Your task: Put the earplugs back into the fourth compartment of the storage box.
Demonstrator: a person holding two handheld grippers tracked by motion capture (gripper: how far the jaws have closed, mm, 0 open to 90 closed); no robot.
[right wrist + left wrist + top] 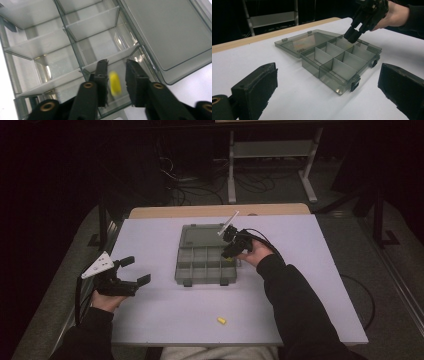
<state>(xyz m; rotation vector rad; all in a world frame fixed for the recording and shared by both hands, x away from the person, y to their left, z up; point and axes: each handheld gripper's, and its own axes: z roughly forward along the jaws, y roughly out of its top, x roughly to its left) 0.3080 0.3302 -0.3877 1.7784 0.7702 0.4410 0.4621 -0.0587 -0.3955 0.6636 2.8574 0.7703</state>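
Note:
A smoky clear organiser box [180, 270] lies open mid-table, its lid [200, 235] flat behind it. My right gripper [231, 251] points down over the box's right end, in the row nearest the lid. In the right gripper view its jaws [116, 63] stand a little apart, and a small yellow piece [115, 83], blurred, is between them. It lies close to the left pad and clear of the right one, above an end compartment. My left gripper [137, 270] rests at the table's left, wide open with nothing in it [327, 67], facing the box [329, 82].
Another small yellow piece [221, 320] lies on the white table top [310, 285] near the front edge. The box's compartments seen from the left gripper view look bare. Behind the table are a metal stand [270, 155] and cables on the floor.

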